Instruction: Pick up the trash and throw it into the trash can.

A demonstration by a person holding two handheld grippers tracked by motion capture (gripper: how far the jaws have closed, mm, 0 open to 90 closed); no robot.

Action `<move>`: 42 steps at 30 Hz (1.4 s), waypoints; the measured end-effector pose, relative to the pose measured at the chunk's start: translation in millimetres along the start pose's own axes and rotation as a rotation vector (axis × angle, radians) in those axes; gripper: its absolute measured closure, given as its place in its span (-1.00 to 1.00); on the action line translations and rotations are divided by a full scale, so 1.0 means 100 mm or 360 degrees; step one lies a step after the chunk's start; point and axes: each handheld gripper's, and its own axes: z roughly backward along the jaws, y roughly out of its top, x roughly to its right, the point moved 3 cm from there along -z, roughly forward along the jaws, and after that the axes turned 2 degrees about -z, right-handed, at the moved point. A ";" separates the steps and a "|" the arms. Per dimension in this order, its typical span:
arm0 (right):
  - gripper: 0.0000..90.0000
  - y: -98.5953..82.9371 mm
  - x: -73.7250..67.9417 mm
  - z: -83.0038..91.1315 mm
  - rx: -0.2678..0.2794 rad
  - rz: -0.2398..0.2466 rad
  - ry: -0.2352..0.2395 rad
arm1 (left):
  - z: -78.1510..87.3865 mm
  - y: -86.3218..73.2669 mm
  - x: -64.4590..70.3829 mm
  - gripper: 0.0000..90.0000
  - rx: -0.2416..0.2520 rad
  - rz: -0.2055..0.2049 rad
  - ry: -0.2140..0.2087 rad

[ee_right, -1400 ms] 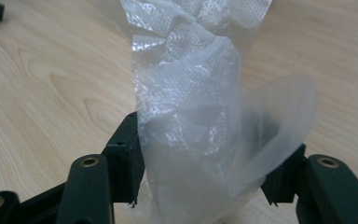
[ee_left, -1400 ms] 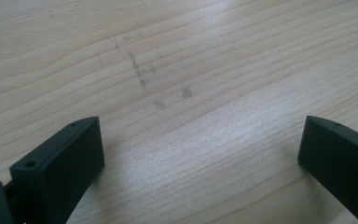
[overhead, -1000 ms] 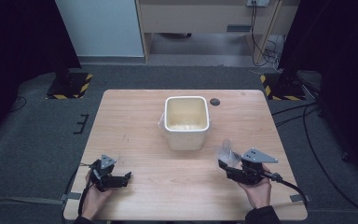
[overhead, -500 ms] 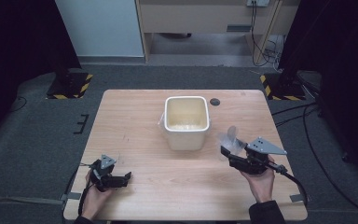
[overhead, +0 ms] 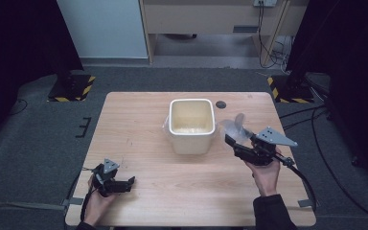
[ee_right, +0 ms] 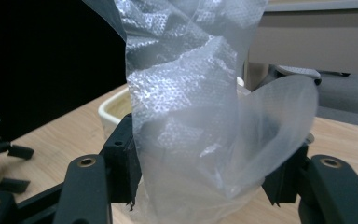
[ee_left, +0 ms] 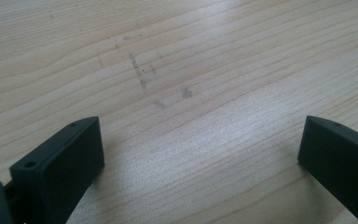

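A cream square bin (overhead: 191,143) stands open-topped near the middle of the wooden table (overhead: 139,120). Just right of it my right gripper (overhead: 231,143) is raised off the table, shut on a crumpled clear plastic bag (overhead: 233,126) that stands up above the jaws. In the right gripper view the bag (ee_right: 191,93) billows between the jaws of my right gripper (ee_right: 200,182), with the bin's rim (ee_right: 114,109) behind it. My left gripper (overhead: 127,184) rests at the table's front left; its view shows the left gripper (ee_left: 200,149) open over bare wood.
A small black round disc (overhead: 221,104) lies on the table behind the bin. Past the far edge are a white panel (overhead: 105,28) and a wooden cabinet (overhead: 211,19). Cables (overhead: 316,158) trail on the floor at the right.
My right gripper has carried the plastic bag forward and up, closer to the bin's right side. The left gripper has stayed in place.
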 end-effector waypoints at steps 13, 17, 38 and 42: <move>-0.09 0.23 -0.11 -0.23 0.0075 0.0006 -0.0008 | 0.00 0.00 0.00 -1.00 0.0000 0.0000 0.0000; -0.09 0.30 -0.15 -0.34 0.0082 0.0020 -0.0011 | 0.00 0.00 0.00 -1.00 0.0000 -0.0005 -0.0003; -0.09 0.39 -0.13 -0.82 0.0106 0.0011 -0.0081 | -0.01 0.01 0.01 -1.00 0.0002 -0.0015 -0.0016; -0.09 0.36 -0.11 -0.90 0.0113 0.0001 -0.0084 | -0.01 0.01 0.01 -1.00 0.0001 -0.0018 -0.0016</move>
